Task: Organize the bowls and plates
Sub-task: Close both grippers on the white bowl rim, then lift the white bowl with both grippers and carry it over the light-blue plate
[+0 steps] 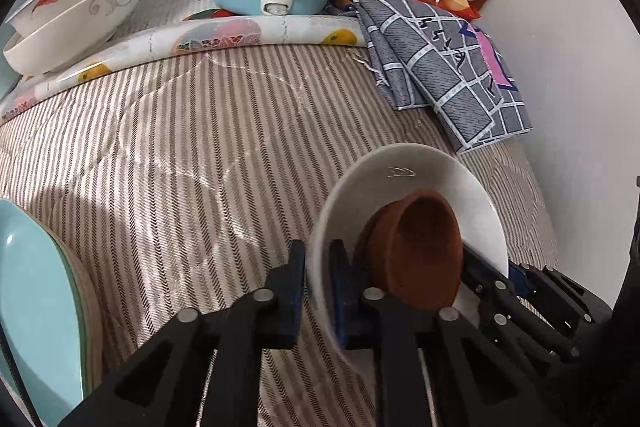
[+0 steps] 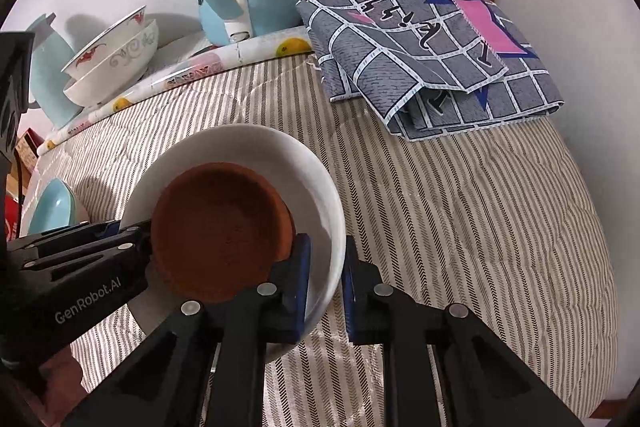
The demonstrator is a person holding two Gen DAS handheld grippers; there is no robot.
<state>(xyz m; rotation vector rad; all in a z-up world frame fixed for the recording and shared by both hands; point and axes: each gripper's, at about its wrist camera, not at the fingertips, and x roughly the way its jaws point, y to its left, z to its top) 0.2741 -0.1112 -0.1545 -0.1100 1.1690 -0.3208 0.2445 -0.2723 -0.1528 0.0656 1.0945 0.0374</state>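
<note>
White plate (image 2: 316, 187): round, shallow, plain glazed, tilted in the left wrist view; whether it touches the striped cloth I cannot tell. I hold its rim on two sides, my left gripper (image 1: 318, 291) pinching one edge, my right gripper (image 2: 326, 287) pinching the opposite edge. Brown bowl (image 2: 220, 231): small, matte terracotta, empty, sitting inside the white plate, leaning toward the left gripper's side. Two white patterned bowls (image 2: 116, 67): nested one in the other, red motif on the upper, grey scrolls on the lower, at the far left near the wall. Light blue plate (image 1: 36, 303): at the left edge, partly out of frame.
</note>
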